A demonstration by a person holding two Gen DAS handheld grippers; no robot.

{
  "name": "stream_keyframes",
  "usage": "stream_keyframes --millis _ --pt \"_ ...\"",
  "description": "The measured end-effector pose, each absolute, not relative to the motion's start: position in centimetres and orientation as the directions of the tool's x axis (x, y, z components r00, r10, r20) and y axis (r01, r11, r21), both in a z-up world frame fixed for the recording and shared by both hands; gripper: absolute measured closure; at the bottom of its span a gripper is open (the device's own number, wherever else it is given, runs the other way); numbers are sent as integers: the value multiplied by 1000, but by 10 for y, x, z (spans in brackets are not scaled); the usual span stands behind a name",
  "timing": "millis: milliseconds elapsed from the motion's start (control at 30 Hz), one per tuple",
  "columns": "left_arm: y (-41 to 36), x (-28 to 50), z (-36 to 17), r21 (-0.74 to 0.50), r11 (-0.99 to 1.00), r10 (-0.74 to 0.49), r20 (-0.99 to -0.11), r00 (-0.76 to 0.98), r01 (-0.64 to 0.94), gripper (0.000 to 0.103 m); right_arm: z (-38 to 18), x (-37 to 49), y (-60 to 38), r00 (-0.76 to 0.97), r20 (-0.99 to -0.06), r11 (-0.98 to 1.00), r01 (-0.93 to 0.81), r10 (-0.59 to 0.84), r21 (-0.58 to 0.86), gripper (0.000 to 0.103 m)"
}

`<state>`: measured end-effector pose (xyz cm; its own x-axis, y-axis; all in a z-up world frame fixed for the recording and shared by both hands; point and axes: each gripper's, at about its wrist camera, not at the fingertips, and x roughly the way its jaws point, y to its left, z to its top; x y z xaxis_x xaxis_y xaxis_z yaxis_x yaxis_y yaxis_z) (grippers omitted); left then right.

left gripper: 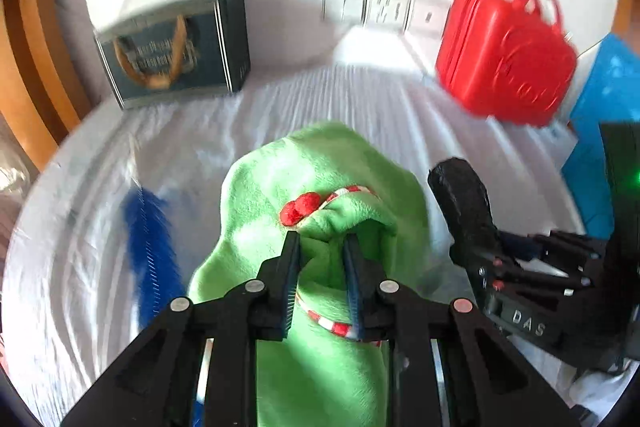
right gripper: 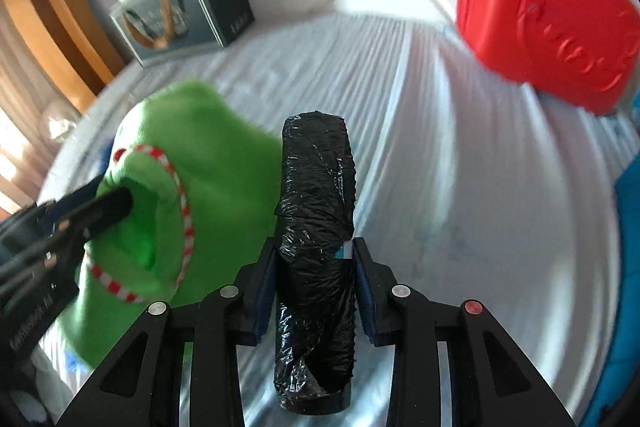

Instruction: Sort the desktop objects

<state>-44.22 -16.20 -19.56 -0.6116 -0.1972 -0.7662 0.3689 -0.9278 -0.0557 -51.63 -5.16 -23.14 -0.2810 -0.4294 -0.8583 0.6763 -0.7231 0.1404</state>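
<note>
My left gripper (left gripper: 321, 243) is shut on a fold of a green plush pouch (left gripper: 320, 179) with a red-and-white striped cord, held above the white cloth. The pouch also shows in the right wrist view (right gripper: 200, 147) at the left, with the left gripper (right gripper: 116, 203) pinching its rim. My right gripper (right gripper: 314, 247) is shut on a roll of black plastic bags (right gripper: 316, 195), which stands upright between the fingers. In the left wrist view the roll (left gripper: 464, 199) and right gripper (left gripper: 492, 259) are at the right, close beside the pouch.
A red plastic case (left gripper: 508, 55) (right gripper: 552, 11) stands at the back right. A dark printed box (left gripper: 176, 47) (right gripper: 184, 11) stands at the back left. A blue object (left gripper: 148, 239) lies on the white cloth (left gripper: 360, 95). A blue box (left gripper: 600, 131) is at the right edge. Wall sockets (left gripper: 380, 7) are behind.
</note>
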Motion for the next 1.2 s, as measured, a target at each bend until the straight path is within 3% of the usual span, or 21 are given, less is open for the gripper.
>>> stream_keyframes --millis 33,67,267,467,533,633,667,700,900,1200 --pt "-157 -435 -181 -51 -928 -209 -747 -631 368 83 -220 -510 -47 -296 -848 -722 679 -439 137 69" --pt "-154 -429 -171 -50 -929 -215 -734 -644 367 93 -207 -503 -42 -312 -836 -720 681 -451 134 69" --pt "-130 -386 -111 -46 -930 -249 -653 -715 365 94 -139 -463 -6 -388 -762 -709 694 -518 128 68" --pt "-124 -345 -100 -60 -898 -288 -669 -685 436 93 -108 -436 25 -409 -731 -699 703 -546 129 68" --pt "-127 -340 -108 -61 -891 -283 -703 -653 451 88 -110 -431 35 -405 -734 -701 701 -545 133 68" --pt "-136 -336 -125 -100 -882 -238 -747 -620 460 53 -120 -430 40 -391 -749 -707 693 -535 143 68" --pt "-139 -336 -131 -106 -878 -233 -756 -612 466 34 -124 -431 40 -383 -755 -707 691 -532 147 68" --pt "-144 -338 -136 -105 -874 -233 -765 -600 474 26 -127 -433 40 -377 -761 -708 690 -528 150 68" --pt "-168 -379 -168 -38 -883 -242 -818 -522 468 26 -153 -454 27 -348 -789 -722 672 -507 167 68" --pt "-210 -479 -264 124 -923 -245 -919 -307 364 26 -207 -502 -18 -289 -836 -721 672 -467 171 68"
